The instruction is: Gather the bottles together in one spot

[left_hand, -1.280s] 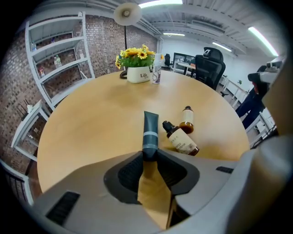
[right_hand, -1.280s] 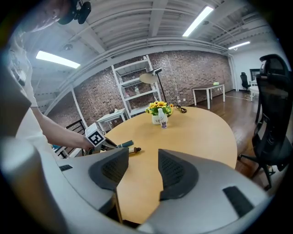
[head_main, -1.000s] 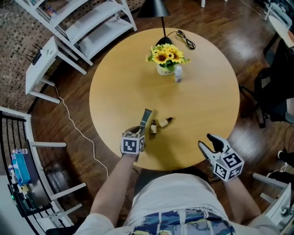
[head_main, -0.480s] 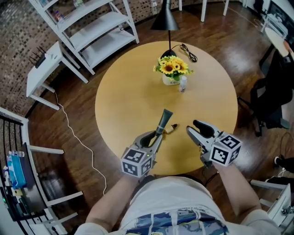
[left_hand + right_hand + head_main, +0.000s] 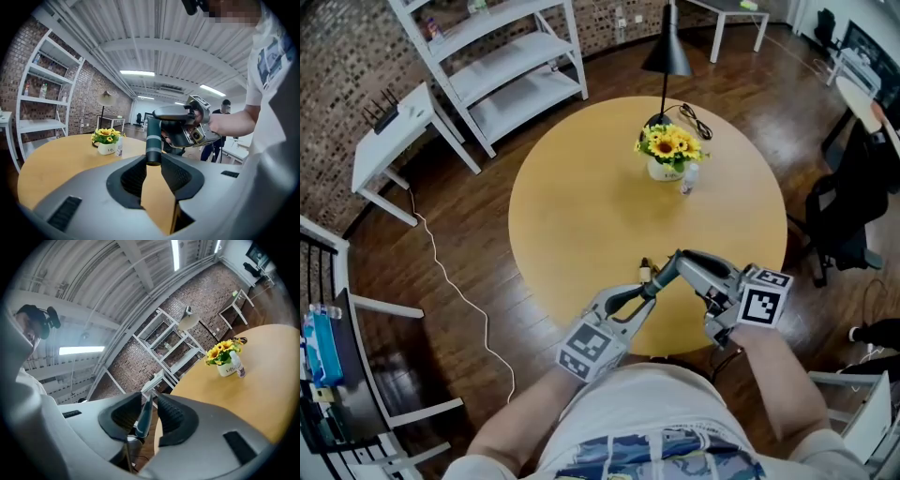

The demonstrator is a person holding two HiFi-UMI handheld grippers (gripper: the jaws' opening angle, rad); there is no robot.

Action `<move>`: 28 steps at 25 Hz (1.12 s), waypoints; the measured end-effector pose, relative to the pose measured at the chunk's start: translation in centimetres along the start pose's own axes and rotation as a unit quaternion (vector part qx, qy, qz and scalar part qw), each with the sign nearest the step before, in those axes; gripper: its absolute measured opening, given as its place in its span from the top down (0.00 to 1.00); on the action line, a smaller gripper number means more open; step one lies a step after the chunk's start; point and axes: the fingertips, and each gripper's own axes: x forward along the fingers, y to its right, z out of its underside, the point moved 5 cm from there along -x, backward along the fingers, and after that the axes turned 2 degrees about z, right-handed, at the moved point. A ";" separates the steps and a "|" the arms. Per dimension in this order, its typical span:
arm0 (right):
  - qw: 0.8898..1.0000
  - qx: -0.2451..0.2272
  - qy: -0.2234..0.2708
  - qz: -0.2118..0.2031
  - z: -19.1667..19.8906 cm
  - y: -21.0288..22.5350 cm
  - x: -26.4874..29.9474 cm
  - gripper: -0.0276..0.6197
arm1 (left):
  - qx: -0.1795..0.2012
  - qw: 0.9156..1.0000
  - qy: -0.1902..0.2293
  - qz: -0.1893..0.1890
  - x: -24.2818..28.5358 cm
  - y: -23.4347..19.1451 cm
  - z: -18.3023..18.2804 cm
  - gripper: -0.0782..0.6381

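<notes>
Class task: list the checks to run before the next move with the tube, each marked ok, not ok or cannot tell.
1. Left gripper shut on tube: ok.
2. Right gripper gripping tube: not ok; its jaws have just been closing around it, and a gap remains.
3. Bottle upright beside vase: ok.
4. Small bottle on table upright: cannot tell.

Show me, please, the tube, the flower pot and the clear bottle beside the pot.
tube (image 5: pixel 153 140), left gripper view, on its dark cap.
flower pot (image 5: pixel 662 171), head view, on its white wall.
clear bottle (image 5: pixel 688 181), head view, on its body.
</notes>
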 end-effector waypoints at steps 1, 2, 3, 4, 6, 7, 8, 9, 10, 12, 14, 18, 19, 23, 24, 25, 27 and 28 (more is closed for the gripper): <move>1.000 0.002 0.001 0.001 0.4 -0.5 0.2 0.88 | 0.005 1.000 0.000 0.005 -0.5 0.1 0.2 0.75; 1.000 0.000 0.001 0.004 0.7 -1.0 0.3 0.90 | 0.007 1.000 0.000 0.010 -1.0 0.1 0.3 0.75; 1.000 -0.004 -0.001 0.006 1.0 -1.5 0.5 0.90 | 0.008 1.000 0.000 0.014 -1.4 0.0 0.5 0.75; 1.000 -0.009 -0.004 0.009 1.3 -1.9 0.6 0.91 | 0.007 1.000 0.001 0.017 -1.9 0.0 0.7 0.74; 0.999 -0.025 -0.013 0.017 1.9 -2.9 1.1 0.91 | 0.001 1.000 0.000 0.026 -2.8 -0.3 1.1 0.74; 0.999 -0.036 -0.018 0.021 2.2 -3.5 1.5 0.91 | -0.004 0.999 -0.002 0.032 -3.3 -0.5 1.4 0.74; 0.998 -0.048 -0.023 0.025 2.5 -4.0 1.8 0.91 | -0.009 0.999 -0.004 0.037 -3.7 -0.7 1.6 0.73; 0.997 -0.061 -0.028 0.030 2.8 -4.4 2.1 0.91 | -0.014 0.999 -0.009 0.040 -4.1 -0.9 2.0 0.73; 0.996 -0.076 -0.032 0.036 3.0 -4.7 2.5 0.91 | -0.019 0.999 -0.015 0.040 -4.5 -1.2 2.3 0.73; 0.992 -0.111 -0.043 0.052 3.3 -5.0 3.0 0.91 | -0.032 0.998 -0.028 0.036 -5.5 -1.9 3.3 0.73; 0.986 -0.143 -0.053 0.069 3.3 -4.7 3.3 0.91 | -0.052 0.998 -0.039 0.026 -6.5 -2.7 4.2 0.73; 0.972 -0.201 -0.064 0.103 2.1 -2.8 3.8 0.91 | -0.084 0.994 -0.067 -0.003 -7.7 -4.3 5.2 0.73; 0.967 -0.217 -0.066 0.113 1.6 -2.1 4.0 0.91 | -0.090 0.993 -0.073 -0.011 -7.8 -4.7 5.3 0.73; 0.947 -0.276 -0.071 0.149 -1.0 1.6 5.1 0.91 | -0.122 0.989 -0.074 -0.043 -7.5 -6.1 5.2 0.73; 0.943 -0.286 -0.072 0.154 -1.7 2.8 5.5 0.91 | -0.130 0.988 -0.072 -0.049 -7.3 -6.4 5.0 0.73; 0.941 -0.291 -0.072 0.158 -2.4 4.0 6.0 0.91 | -0.137 0.987 -0.070 -0.056 -7.2 -6.7 4.8 0.73; 0.938 -0.295 -0.073 0.167 -3.5 6.8 6.9 0.91 | -0.150 0.984 -0.070 -0.071 -7.0 -7.2 4.6 0.73; 0.936 -0.299 -0.075 0.172 -4.0 8.3 7.3 0.91 | -0.158 0.982 -0.070 -0.079 -6.8 -7.4 4.7 0.73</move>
